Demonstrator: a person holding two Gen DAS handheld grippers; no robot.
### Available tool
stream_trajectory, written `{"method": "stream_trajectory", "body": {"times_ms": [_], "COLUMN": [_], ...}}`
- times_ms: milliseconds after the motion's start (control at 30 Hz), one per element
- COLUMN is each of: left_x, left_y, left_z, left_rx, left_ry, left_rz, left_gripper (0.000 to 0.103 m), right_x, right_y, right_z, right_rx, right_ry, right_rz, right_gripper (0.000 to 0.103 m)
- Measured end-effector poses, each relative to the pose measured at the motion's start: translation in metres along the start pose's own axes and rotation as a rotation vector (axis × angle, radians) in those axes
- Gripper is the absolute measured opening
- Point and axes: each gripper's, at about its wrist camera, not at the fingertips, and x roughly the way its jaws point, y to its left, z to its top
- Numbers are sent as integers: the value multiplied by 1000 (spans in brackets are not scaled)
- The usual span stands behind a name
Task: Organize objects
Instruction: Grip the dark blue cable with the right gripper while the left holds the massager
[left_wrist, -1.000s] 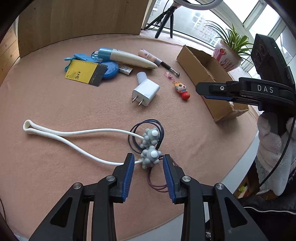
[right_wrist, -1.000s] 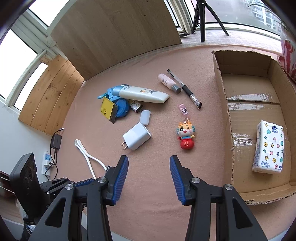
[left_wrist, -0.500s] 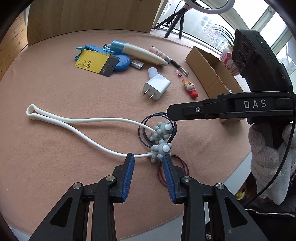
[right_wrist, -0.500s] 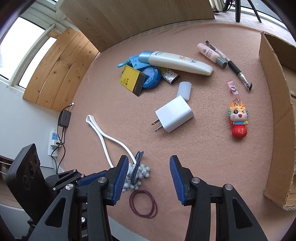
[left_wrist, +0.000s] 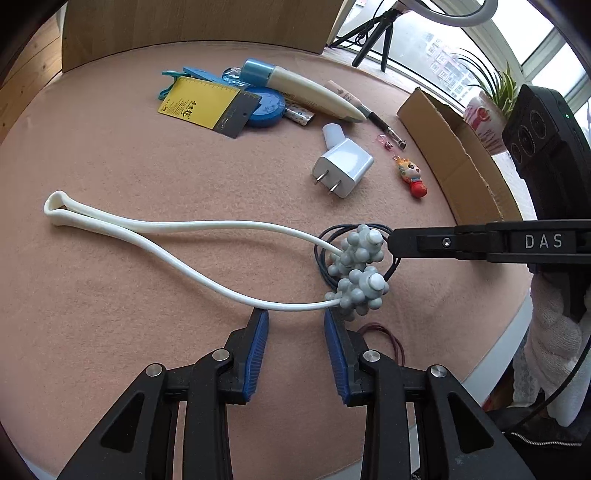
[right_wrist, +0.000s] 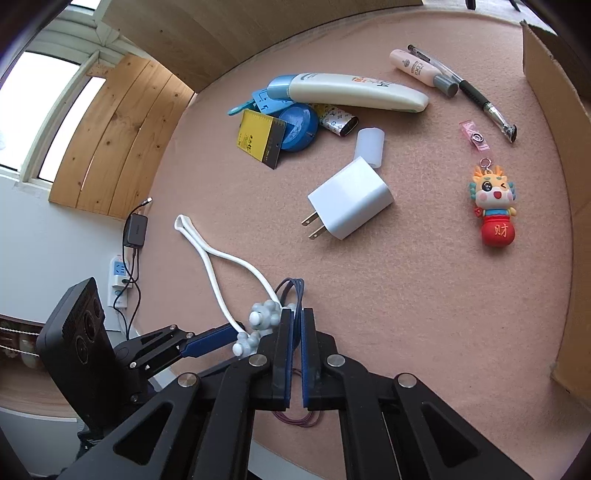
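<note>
Both of my tongs are down at the near edge of the pink mat (left_wrist: 110, 155). My right tongs (right_wrist: 297, 314) are clenched on the dark blue hair ties (right_wrist: 291, 291), whose loops stick out beyond the tips; from the left side the same tongs (left_wrist: 391, 242) come in level from the right, their tip at the loops (left_wrist: 321, 243). My left tongs (left_wrist: 295, 317) stand released, jaws apart, with the white massager (left_wrist: 177, 229) just ahead of them: its thin wire crosses between the tips and one of its grey knobby balls (left_wrist: 360, 291) sits against the right jaw. A dark red hair tie (left_wrist: 384, 332) lies flat beside that jaw. Farther off on the mat lie a white charger (right_wrist: 351, 201), a dragon keychain (right_wrist: 493, 206), a pen (right_wrist: 476, 98), a cream tube (right_wrist: 351, 92) and a yellow card (right_wrist: 258, 136). The cardboard box (right_wrist: 554, 74) stands along the mat's right side.
</note>
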Motion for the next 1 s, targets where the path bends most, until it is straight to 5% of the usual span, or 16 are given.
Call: {"method": "stream_trajectory", "body": {"times_ms": [500,1000], "left_x": [26,7], "left_y": [27,-22], "left_z": [75,45], "left_rx": [-60,47], "left_ry": [-56,-58], "left_rz": [52,-9], "left_gripper": [34,34], "right_x": [-11,-39], "right_y": [-37,-34], "right_z": [0,1], "right_rx": [44,8], "right_ry": [-38,-100], "right_rz": [-148,-150], "right_gripper": [3,3]}}
